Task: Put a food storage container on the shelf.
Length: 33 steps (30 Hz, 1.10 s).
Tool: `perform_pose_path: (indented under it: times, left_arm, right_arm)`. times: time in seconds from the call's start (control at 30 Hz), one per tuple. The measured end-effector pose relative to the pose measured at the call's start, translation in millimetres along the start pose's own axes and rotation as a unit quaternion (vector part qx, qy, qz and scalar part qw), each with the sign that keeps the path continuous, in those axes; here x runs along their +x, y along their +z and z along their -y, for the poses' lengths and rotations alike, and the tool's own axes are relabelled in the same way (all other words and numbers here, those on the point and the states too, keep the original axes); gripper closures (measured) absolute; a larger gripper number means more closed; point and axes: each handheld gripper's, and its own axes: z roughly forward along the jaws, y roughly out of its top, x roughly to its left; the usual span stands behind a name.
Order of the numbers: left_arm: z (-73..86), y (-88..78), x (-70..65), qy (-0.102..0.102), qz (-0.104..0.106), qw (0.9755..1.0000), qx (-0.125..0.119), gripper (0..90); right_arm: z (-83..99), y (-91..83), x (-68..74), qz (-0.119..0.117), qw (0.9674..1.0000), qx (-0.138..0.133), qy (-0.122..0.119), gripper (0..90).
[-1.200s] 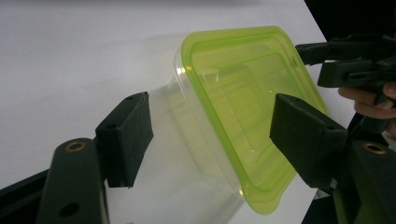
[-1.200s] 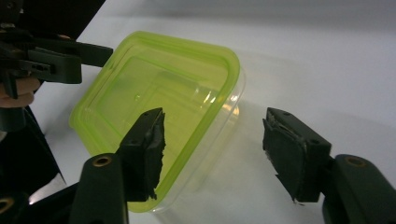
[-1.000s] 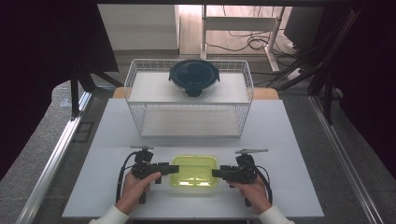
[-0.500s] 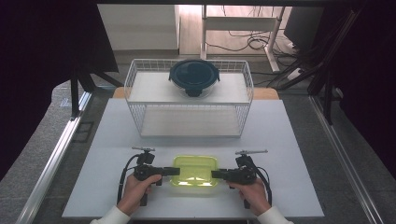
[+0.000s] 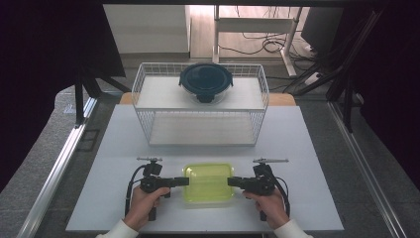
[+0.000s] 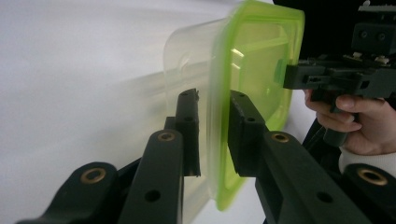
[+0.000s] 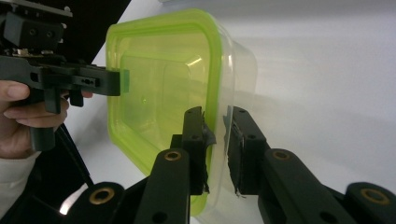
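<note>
A clear container with a lime-green lid (image 5: pixel 208 182) sits on the white table's near middle. My left gripper (image 5: pixel 185 181) comes in from its left and my right gripper (image 5: pixel 230 182) from its right, both level. In the left gripper view the jaws (image 6: pixel 212 95) have just been closing and stand on either side of the lid's rim (image 6: pixel 261 60), pinching it. In the right gripper view the jaws (image 7: pixel 215 112) have also just been closing and clamp the opposite rim of the container (image 7: pixel 159 88). Each gripper view shows the other gripper across the lid.
A white wire rack (image 5: pixel 148 99) stands behind the container at mid-table, with a round container under a dark lid (image 5: pixel 205 82) on its top shelf. The table (image 5: pixel 307 148) has bare surface left and right of the hands. Dark stands and cables lie beyond the table.
Both grippers have edged inward to the container's sides and their jaws have narrowed onto the lid's rim. The container has stayed in place.
</note>
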Motion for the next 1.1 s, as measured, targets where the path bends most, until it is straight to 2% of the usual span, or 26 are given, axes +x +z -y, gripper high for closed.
perform_pose_path:
  times: [0.1, 0.17, 0.37, 0.6, 0.83, 0.97, 1.1]
  left_arm:
    - [-1.6, -4.4, -6.6, 0.007, 0.001, 1.0000, -0.006, 76.3]
    - [-3.4, -9.3, -15.1, 0.019, -0.004, 0.9997, -0.012, 76.1]
    - [-7.1, -20.3, -28.6, 0.050, -0.011, 0.9984, -0.025, 76.1]
    - [-7.4, -24.0, -33.9, 0.056, -0.006, 0.9980, -0.029, 76.1]
    - [-9.3, -32.1, -46.9, 0.074, -0.009, 0.9963, -0.043, 76.1]
    - [-11.7, -33.0, -50.2, 0.084, -0.011, 0.9955, -0.044, 76.1]
    - [-15.0, -32.2, -51.4, 0.087, -0.012, 0.9953, -0.042, 76.2]
  right_arm:
    - [-1.6, -3.9, 3.9, 0.002, 0.9999, -0.008, -0.012, 77.3]
    - [-3.2, -7.9, 6.9, -0.001, 0.9997, -0.015, -0.020, 77.4]
    - [-6.8, -16.1, 20.1, 0.006, 0.9975, -0.032, -0.063, 77.1]
    - [-9.3, -21.7, 24.9, 0.003, 0.9964, -0.042, -0.074, 77.2]
    - [-14.1, -30.3, 31.5, -0.002, 0.9943, -0.053, -0.092, 77.3]
    - [-18.4, -35.0, 35.6, 0.001, 0.9930, -0.055, -0.104, 77.3]
    - [-21.4, -37.6, 35.6, 0.001, 0.9926, -0.057, -0.107, 77.4]
